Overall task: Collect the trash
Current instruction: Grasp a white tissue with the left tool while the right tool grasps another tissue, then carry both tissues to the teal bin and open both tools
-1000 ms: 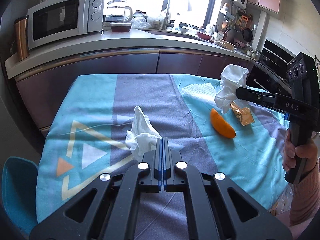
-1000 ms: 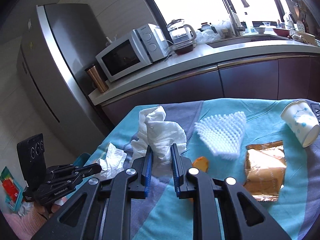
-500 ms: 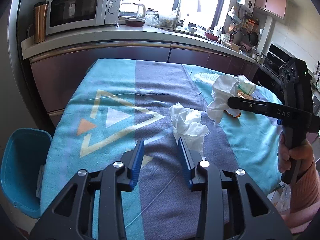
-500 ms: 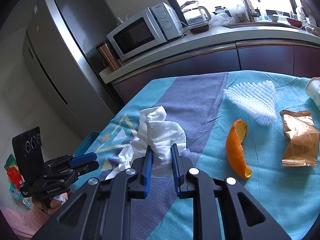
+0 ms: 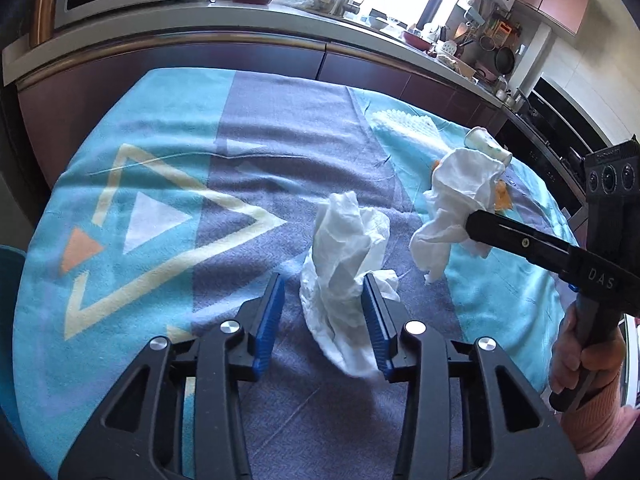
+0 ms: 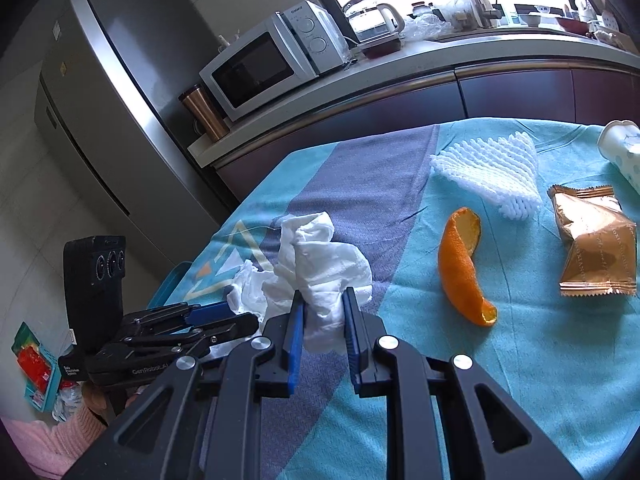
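Observation:
A crumpled white tissue (image 5: 344, 240) stands on the patterned tablecloth (image 5: 160, 160). My left gripper (image 5: 323, 284) straddles it with its jaws closing: the right pad (image 5: 374, 320) touches the paper, the left pad is still apart from it. My right gripper (image 6: 322, 300) is shut on a second, larger white tissue (image 6: 320, 256) and holds it just above the cloth, close to the right of the first. In the right wrist view the left gripper (image 6: 224, 316) and its tissue (image 6: 250, 284) sit just left of mine.
An orange peel (image 6: 460, 268), a gold snack wrapper (image 6: 592, 248), a white foam fruit net (image 6: 492, 168) and a tipped paper cup (image 6: 624, 148) lie on the cloth's right half. A teal bin (image 6: 172, 284) stands beside the table's left edge. Kitchen counter behind.
My left jaws went from shut to apart and came down around the tissue on the cloth. The right gripper carried its tissue lower and closer to the left one.

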A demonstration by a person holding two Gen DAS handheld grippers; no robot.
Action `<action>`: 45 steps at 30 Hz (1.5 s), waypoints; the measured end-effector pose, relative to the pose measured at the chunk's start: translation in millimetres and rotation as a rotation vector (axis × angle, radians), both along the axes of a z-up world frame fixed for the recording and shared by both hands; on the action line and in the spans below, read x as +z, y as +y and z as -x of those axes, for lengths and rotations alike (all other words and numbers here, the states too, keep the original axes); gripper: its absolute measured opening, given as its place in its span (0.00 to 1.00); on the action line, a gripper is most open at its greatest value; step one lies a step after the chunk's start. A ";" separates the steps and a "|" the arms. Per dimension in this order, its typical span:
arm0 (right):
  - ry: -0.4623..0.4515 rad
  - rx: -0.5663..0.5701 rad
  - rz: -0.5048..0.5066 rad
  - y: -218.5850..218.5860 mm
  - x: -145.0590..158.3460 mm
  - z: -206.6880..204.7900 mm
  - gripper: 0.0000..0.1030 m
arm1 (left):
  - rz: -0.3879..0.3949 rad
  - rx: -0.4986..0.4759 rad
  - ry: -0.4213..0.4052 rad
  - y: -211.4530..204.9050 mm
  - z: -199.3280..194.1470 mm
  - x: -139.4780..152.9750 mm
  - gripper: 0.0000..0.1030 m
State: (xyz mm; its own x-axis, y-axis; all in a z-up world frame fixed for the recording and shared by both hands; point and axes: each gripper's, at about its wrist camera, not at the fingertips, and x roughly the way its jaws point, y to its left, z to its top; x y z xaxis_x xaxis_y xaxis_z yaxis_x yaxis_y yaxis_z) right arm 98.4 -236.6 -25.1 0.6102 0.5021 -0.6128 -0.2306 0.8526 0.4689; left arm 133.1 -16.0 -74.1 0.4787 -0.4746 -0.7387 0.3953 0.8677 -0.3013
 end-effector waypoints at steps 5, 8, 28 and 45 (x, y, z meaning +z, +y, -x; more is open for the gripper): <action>-0.005 0.006 -0.009 1.1 0.7 -0.6 0.17 | 0.018 0.014 0.014 4.0 1.5 0.6 0.11; -0.016 0.015 -0.011 4.9 2.7 0.2 0.17 | 0.017 0.024 -0.013 5.0 9.8 6.6 0.10; -0.071 0.078 -0.033 32.4 22.8 9.5 0.17 | -0.039 0.103 -0.155 40.3 60.0 42.2 0.10; -0.090 0.172 -0.044 72.0 30.4 16.4 0.17 | -0.064 0.221 -0.179 101.8 83.0 50.0 0.10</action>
State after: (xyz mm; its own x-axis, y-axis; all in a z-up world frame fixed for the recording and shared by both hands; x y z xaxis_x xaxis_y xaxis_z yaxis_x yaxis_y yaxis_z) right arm 82.0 -164.6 5.4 0.5641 0.6287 -0.5353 -0.4138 0.7762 0.4756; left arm 50.1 85.8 -24.1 0.6909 -0.2992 -0.6582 0.2363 0.9538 -0.1855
